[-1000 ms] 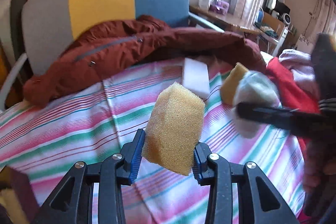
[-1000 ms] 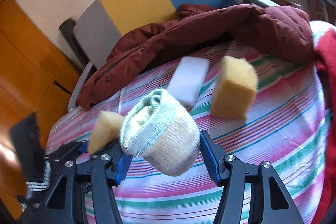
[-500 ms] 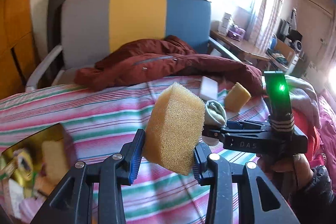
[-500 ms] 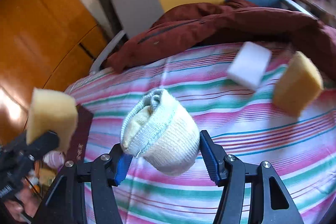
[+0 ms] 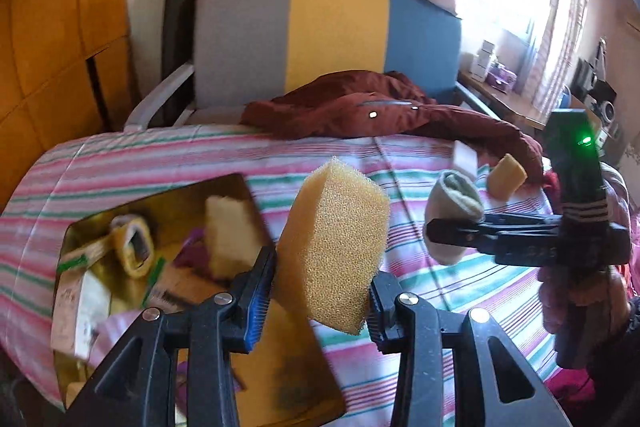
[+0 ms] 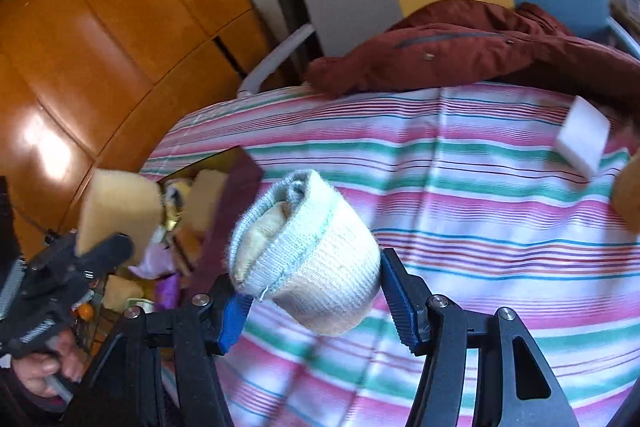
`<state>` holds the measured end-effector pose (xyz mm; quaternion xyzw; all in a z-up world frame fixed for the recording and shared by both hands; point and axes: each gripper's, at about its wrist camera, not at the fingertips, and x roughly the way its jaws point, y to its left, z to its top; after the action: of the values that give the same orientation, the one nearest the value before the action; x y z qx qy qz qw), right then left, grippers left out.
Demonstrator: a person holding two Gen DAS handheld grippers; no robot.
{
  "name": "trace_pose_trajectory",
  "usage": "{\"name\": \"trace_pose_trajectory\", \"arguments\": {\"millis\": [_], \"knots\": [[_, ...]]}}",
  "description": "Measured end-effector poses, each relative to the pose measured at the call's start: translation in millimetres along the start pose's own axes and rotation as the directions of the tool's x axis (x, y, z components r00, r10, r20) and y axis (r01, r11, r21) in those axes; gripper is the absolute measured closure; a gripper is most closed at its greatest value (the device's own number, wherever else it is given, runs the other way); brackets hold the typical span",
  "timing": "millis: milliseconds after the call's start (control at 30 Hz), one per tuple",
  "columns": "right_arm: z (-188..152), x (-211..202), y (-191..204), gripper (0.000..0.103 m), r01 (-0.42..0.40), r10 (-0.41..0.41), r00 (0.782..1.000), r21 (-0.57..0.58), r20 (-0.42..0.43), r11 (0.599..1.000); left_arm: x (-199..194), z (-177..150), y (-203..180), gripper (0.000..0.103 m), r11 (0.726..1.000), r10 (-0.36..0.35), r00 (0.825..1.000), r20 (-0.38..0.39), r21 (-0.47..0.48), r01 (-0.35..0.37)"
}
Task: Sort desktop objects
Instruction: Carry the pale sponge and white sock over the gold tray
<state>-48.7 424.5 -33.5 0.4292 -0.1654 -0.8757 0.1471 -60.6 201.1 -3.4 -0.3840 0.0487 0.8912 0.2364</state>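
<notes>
My left gripper [image 5: 322,291] pinches the sponge [image 5: 334,247], long axis upright; the box [image 5: 280,391] lies lower left of it, nearer this hand. My right gripper [image 6: 316,301] clamps the rolled sock [image 6: 308,251], box [image 6: 236,203] at left. Box contents blurred; its front edge is cut off.

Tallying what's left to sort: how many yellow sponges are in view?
3: one sponge in the left gripper's jaws, one in the box, one lying on the striped bedspread. The box may hide more.
</notes>
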Motion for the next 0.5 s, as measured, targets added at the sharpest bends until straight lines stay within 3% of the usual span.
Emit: {"name": "trace_pose_trajectory", "arguments": {"millis": [300,500], "knots": [[-17,11,72,0.042,-0.055,0.053,0.998,-0.056,-0.033,0.997,-18,-37,59,0.063,0.994,0.034,0.999,-0.009,-0.101,-0.035],[-45,25,120,0.042,-0.090,0.085,0.995,-0.089,-0.061,0.992,-43,-63,116,0.063,0.973,0.078,0.997,0.009,-0.217,-0.074]]}}
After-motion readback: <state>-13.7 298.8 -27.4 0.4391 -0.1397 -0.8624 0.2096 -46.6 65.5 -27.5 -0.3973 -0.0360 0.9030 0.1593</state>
